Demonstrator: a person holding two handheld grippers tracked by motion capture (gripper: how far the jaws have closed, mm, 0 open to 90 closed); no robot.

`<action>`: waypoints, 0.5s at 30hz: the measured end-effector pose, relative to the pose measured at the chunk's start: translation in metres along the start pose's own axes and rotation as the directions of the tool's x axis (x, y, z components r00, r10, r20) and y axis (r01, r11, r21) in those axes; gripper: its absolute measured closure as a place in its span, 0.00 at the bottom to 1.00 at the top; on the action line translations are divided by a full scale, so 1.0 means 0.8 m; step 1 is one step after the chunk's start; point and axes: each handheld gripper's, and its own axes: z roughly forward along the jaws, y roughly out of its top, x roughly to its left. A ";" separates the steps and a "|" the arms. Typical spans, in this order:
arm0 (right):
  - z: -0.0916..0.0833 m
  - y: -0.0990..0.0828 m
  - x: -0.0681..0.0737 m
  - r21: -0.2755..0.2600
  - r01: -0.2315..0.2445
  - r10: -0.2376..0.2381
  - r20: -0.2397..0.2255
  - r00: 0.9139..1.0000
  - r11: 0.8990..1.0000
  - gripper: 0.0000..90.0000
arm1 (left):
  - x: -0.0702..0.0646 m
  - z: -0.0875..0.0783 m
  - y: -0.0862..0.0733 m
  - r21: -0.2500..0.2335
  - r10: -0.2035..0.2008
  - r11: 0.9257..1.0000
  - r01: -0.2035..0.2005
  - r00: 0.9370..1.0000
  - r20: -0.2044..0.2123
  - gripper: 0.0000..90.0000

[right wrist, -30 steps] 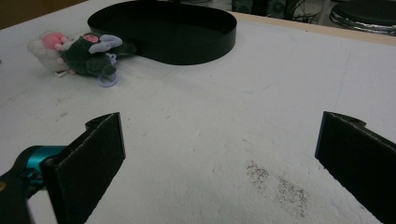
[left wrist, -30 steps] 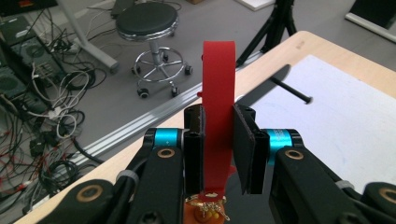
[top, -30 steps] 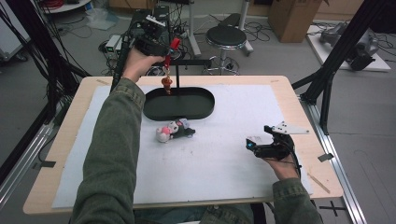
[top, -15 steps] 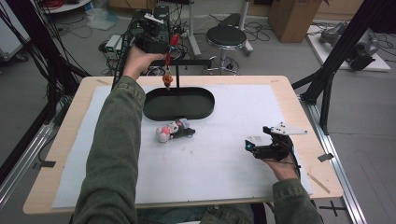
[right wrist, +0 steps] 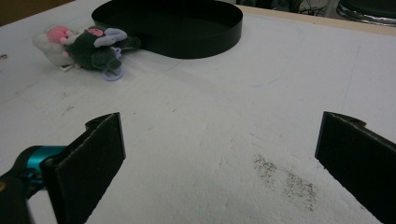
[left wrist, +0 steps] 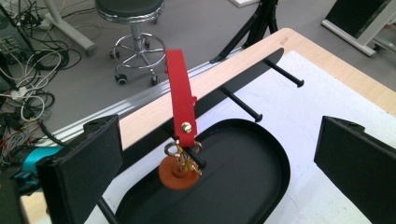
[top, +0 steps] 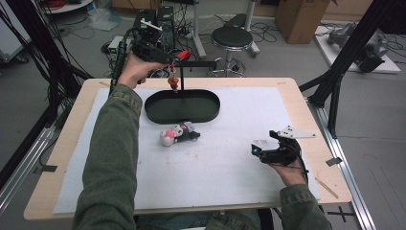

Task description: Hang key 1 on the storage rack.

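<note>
A red strap keychain (left wrist: 181,100) hangs from a peg of the black rack (left wrist: 243,88) at the far edge of the bench (top: 306,120), just above the centre of the high view. Its brass clasp and an orange disc (left wrist: 176,175) dangle over the back end of the black oval tray (left wrist: 243,186). In the left gripper view the left gripper (left wrist: 219,172) sits with its jaws spread wide on either side of the strap, holding nothing; in the high view it is at the upper left, just beside the rack.

The right gripper (right wrist: 219,163) rests low on the white mat (top: 230,163) at the lower right of the high view, well apart from everything. Its jaws are also wide apart and empty.

A small plush toy (top: 174,135) with a pink and white head and a dark body lies on the mat just in front of the tray, near the middle of the high view.

The keychain looks light. The strap seems flexible yet firm enough to keep its shape, so it would likely swing if nudged. The flat middle of the strap looks like the best place to pinch; the metal clasp is small and probably slippery. The plush toy appears soft and light, and squeezing its body should hold it easily.
</note>
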 end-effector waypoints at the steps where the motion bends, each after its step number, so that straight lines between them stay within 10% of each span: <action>1: 0.000 0.000 0.000 0.000 -0.004 0.004 -0.001 1.000 1.000 0.01 | -0.001 -0.001 -0.002 -0.001 0.002 1.000 -0.002 1.000 0.003 0.02; 15: 0.001 0.001 0.003 0.007 0.002 -0.002 -0.007 1.000 1.000 0.01 | -0.014 -0.014 -0.034 0.013 0.010 1.000 -0.011 0.999 0.036 0.02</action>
